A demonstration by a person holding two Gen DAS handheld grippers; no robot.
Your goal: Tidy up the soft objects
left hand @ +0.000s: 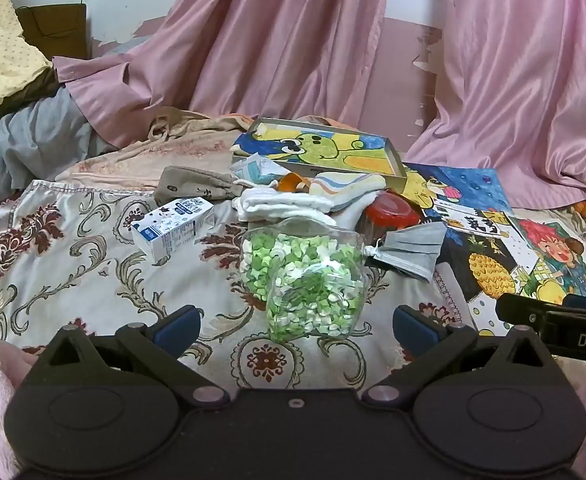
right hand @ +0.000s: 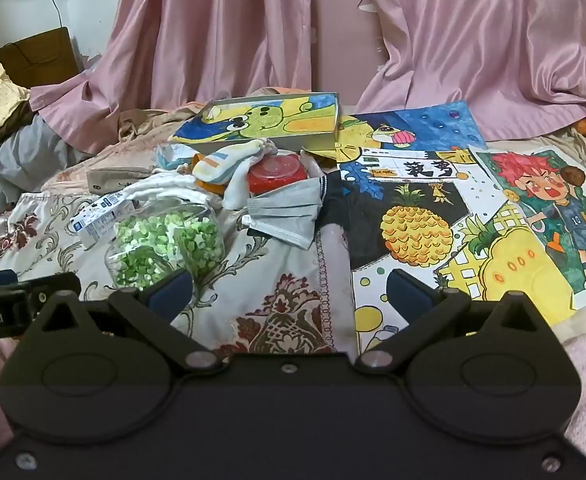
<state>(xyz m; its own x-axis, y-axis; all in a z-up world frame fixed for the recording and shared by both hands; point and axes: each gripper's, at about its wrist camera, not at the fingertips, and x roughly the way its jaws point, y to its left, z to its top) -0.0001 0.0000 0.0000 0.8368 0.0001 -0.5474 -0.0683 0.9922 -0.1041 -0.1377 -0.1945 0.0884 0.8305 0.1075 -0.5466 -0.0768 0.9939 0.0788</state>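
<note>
Both jaws stood wide, empty: left gripper (left hand: 297, 326), right gripper (right hand: 289, 292). Jar of green bits (left hand: 305, 280) lay nearest on the bed. Beyond, grey mask (right hand: 283, 214), white cloth (left hand: 283, 200), striped sock (right hand: 217, 166). Advice: pinch the mask's middle, avoiding the red lid (right hand: 277, 174).
</note>
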